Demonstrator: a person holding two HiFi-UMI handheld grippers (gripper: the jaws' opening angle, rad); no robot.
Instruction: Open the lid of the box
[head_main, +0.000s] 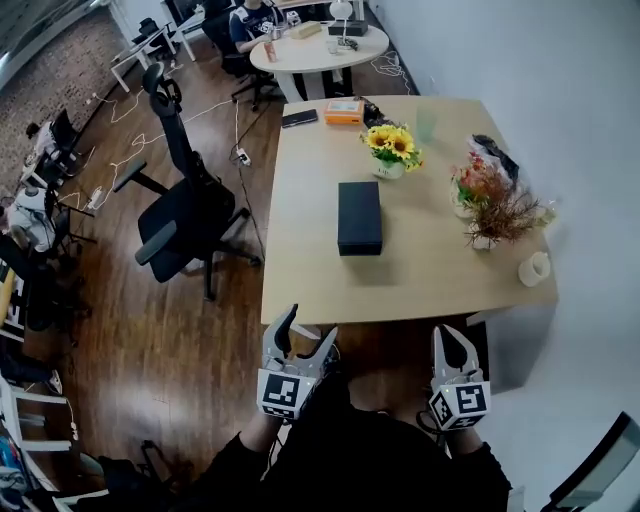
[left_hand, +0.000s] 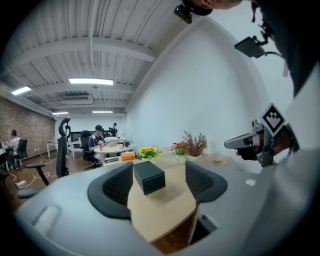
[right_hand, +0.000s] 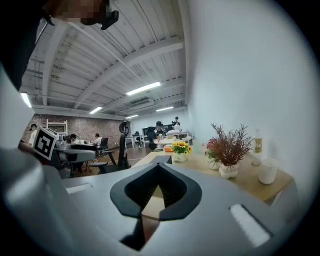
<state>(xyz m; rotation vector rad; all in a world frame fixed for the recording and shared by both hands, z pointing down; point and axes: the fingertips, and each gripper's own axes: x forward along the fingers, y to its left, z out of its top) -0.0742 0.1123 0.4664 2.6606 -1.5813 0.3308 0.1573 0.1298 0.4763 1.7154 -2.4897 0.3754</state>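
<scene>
Light wood rectangular table (head_main: 310, 270) w/ closed black rectangular box (head_main: 360, 218) approx. centre. Far end: yellow sunflowers in white pot (head_main: 390, 150), flat orange box (head_main: 344, 111), dark flat slab (head_main: 299, 118). Right side: dried reddish twigs in white pot (head_main: 497, 217); white cylindrical cup (head_main: 535, 268) nr front corner.

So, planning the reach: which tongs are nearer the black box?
Left. Left tongs point at the black box from short of the table; right tongs sit farther right.

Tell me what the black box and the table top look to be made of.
Black box: matte black with crisp edges and no glare. It is probably rigid card or coated board, though plastic is possible.
Table: a pale, even light-wood tone with a smooth, flat surface. It is likely laminate or veneer, but the grain is too faint to tell.
</scene>
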